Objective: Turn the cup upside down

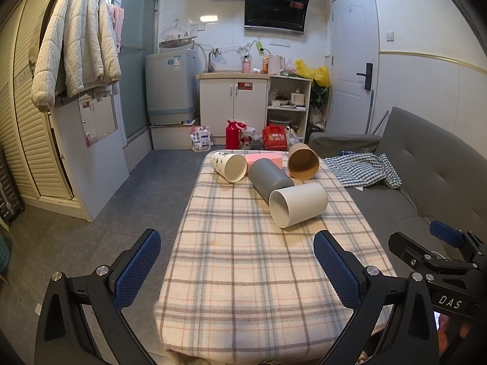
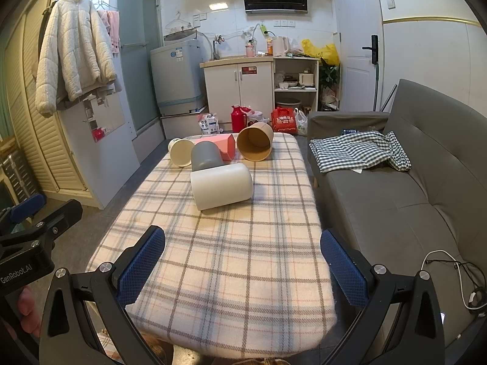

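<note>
Both hand-held grippers are released w/ nothing between the blue pads: the left hand-held gripper (image 1: 237, 269) and the right hand-held gripper (image 2: 243, 269) hang over the near end of the plaid-cloth counter (image 2: 231, 273), well apart from the cups.

Four cups lie on their sides at the far end. Nearest is the smooth white cylindrical cup (image 2: 223, 186), mouth facing left, touching the grey cylindrical cup (image 2: 205, 155) behind it. Further back are the white paper cup with green print (image 1: 229, 165) and the brown kraft paper cup (image 2: 255, 145), w/ a pink carton (image 2: 226, 147) between them.

Risks, as I judge them: a sideways cylinder probably rolls if nudged off-centre (the soft cloth gives little hold), and it could knock the grey cup or go off the edge. Pinching the paper cups hard may crush them.

Readable text: "DAS" on the right unit in the left view, "GenRobot.AI" on the left unit in the right view. Other labels are too small.
</note>
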The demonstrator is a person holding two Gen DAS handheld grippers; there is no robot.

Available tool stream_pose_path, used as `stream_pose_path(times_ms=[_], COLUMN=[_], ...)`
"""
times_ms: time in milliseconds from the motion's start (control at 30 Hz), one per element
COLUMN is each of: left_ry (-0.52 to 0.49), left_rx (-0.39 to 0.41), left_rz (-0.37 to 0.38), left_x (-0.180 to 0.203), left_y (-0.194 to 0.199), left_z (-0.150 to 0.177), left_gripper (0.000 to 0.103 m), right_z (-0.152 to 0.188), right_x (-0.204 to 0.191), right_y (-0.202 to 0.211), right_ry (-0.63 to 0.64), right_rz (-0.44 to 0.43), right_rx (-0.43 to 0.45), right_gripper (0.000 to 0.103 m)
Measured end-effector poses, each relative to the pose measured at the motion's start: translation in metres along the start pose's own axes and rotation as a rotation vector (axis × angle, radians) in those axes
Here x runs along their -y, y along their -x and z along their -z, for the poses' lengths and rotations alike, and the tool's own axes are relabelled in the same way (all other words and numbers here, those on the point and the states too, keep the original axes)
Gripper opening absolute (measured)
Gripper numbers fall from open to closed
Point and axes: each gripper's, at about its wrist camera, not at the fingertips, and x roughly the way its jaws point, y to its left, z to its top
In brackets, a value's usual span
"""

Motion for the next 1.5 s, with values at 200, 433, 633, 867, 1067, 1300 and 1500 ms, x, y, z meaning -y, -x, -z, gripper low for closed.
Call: stream_pose_path(times_ms=[200,433,633,867,1067,1300,1500], left_ry=[0.001,0.003,0.024,0.057,0.081,0.072,0.110], left_rx=[-0.001,-0.005,-0.043,-0.101,-0.143,-0.183,-0.224], left_rz=[-0.001,0.002,0.013,0.004,-0.045,-0.085,-0.114], left_x=[0.000,0.001,0.000,-0.011,-0.030,-0.054,-0.071], left_y=[0.000,-0.001,-0.013,-0.034,-0.071,-0.136,-0.199], left_z=[0.000,0.001,0.008,-0.002,-0.023,-0.059,-0.084], left_gripper=[0.103,0.103,0.103,0.103,0.103,0.103,0.103], right_z=[0.000,0.003,0.005,-0.013,-0.076,-0.140,-0.188], right_x=[0.000,0.000,-0.003,-0.009,-0.028,-0.056,-0.064], right_y=[0.000,-0.002,-0.010,-0.033,-0.082,-0.173,-0.265], right_ry=[0.000,0.008,0.031,0.122,0.318,0.626,0.736], right_rz=[0.000,0.001,0.002,-0.028,-0.169,-0.226,-0.246], right_rx=[-0.001,-0.007,-0.032,-0.071,-0.166,-0.255,-0.368], right_gripper=[0.103,0.103,0.103,0.103,0.103,0.103,0.100])
